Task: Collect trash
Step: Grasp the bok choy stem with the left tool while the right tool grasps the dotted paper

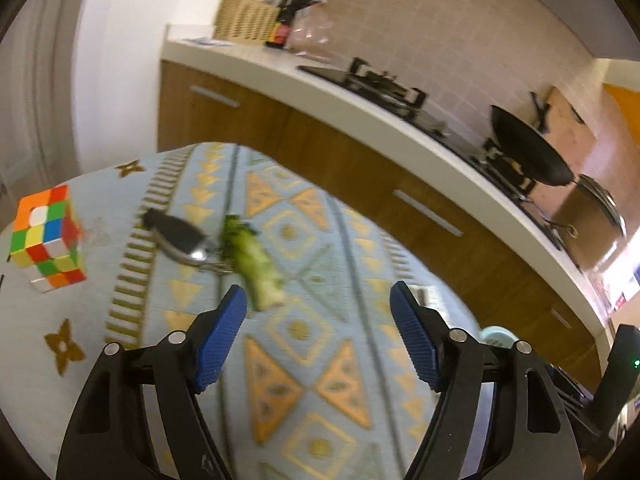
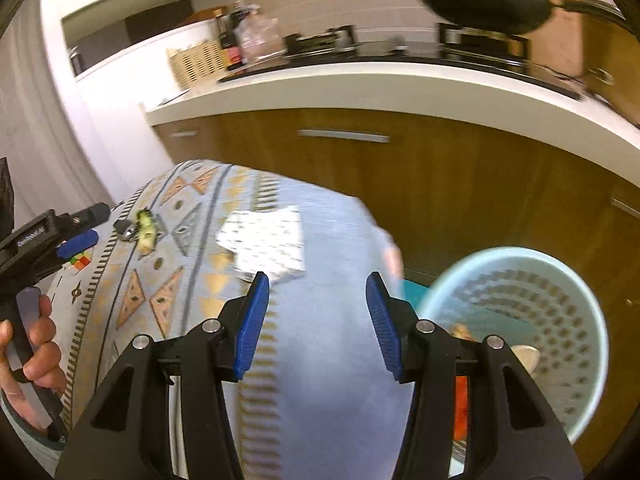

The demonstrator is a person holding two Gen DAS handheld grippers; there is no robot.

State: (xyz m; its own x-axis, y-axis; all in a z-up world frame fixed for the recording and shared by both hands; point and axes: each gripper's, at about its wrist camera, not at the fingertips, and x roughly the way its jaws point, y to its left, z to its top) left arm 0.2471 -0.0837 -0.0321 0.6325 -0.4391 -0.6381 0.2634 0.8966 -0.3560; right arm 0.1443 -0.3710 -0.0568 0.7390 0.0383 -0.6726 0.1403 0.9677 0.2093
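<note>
A green vegetable scrap (image 1: pixel 252 266) lies on the patterned tablecloth (image 1: pixel 320 360), just ahead and left of my left gripper (image 1: pixel 318 306), which is open and empty above the cloth. The scrap also shows small in the right wrist view (image 2: pixel 146 230). My right gripper (image 2: pixel 316 296) is open and empty above the table's near right part. A light blue perforated trash basket (image 2: pixel 560 320) stands beside the table to its right, with some scraps inside. A white patterned paper pack (image 2: pixel 268 240) lies on the cloth just beyond the right gripper.
A car key with a ring (image 1: pixel 178 236) lies touching the scrap. A Rubik's cube (image 1: pixel 48 236) stands at the table's left. Behind runs a kitchen counter (image 1: pixel 360 100) with a stove, a black wok (image 2: pixel 480 4), a woven basket (image 1: pixel 244 20) and bottles.
</note>
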